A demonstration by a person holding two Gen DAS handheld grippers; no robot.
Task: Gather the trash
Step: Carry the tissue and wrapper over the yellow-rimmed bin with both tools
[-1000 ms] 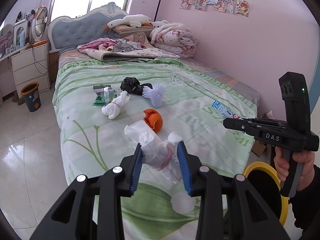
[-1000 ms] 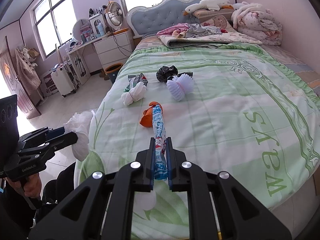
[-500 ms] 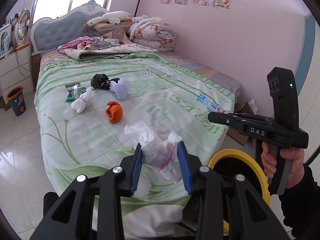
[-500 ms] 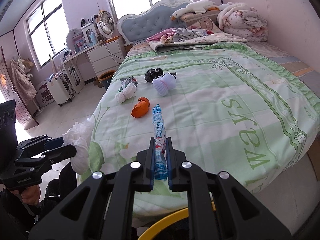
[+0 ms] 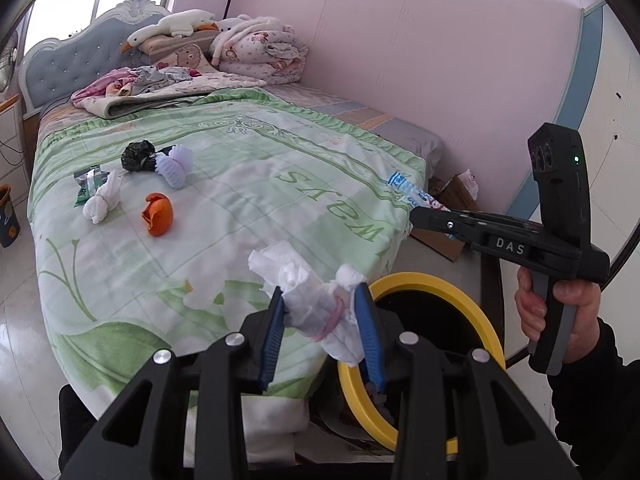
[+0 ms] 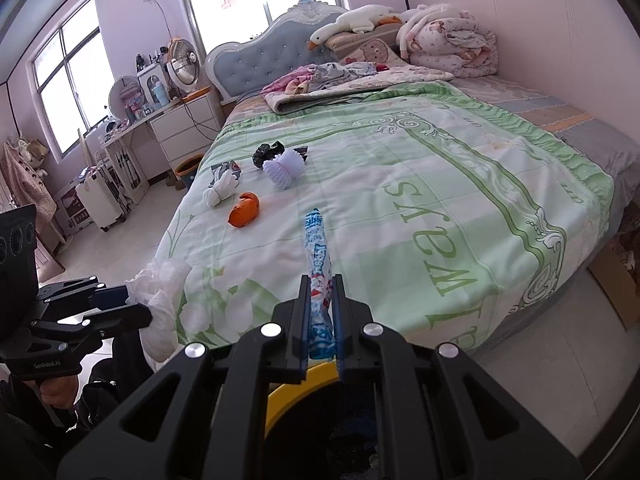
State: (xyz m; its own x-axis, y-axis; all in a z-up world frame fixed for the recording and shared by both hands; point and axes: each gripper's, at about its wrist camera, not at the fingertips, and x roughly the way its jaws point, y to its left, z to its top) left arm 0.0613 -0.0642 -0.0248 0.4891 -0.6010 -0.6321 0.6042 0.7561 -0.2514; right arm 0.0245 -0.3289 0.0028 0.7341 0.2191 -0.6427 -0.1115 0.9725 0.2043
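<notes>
My left gripper (image 5: 320,300) is shut on a crumpled white tissue wad (image 5: 316,296) bound with a pink band, held just off the bed's foot beside the yellow-rimmed bin (image 5: 452,288). My right gripper (image 6: 321,292) is shut on a blue and white snack wrapper (image 6: 318,256), with the bin's yellow rim (image 6: 316,374) showing just below its fingers. In the left wrist view the right gripper (image 5: 416,212) hangs above the bin with the wrapper (image 5: 412,192) sticking out. On the bed lie an orange peel (image 5: 158,220), a knotted white tissue (image 5: 102,202), a white foam net (image 5: 174,164) and a black bag (image 5: 138,156).
A green patterned bedspread (image 6: 420,200) covers the bed, with folded quilts and a plush goose (image 6: 356,20) at the headboard. A cardboard box (image 5: 448,216) sits on the floor by the pink wall. A small bin (image 6: 188,172), nightstand and fan stand left of the bed.
Both grippers have drawn back from the bed toward its foot, still holding their trash. The yellow-rimmed bin has come into view below and beside them.
</notes>
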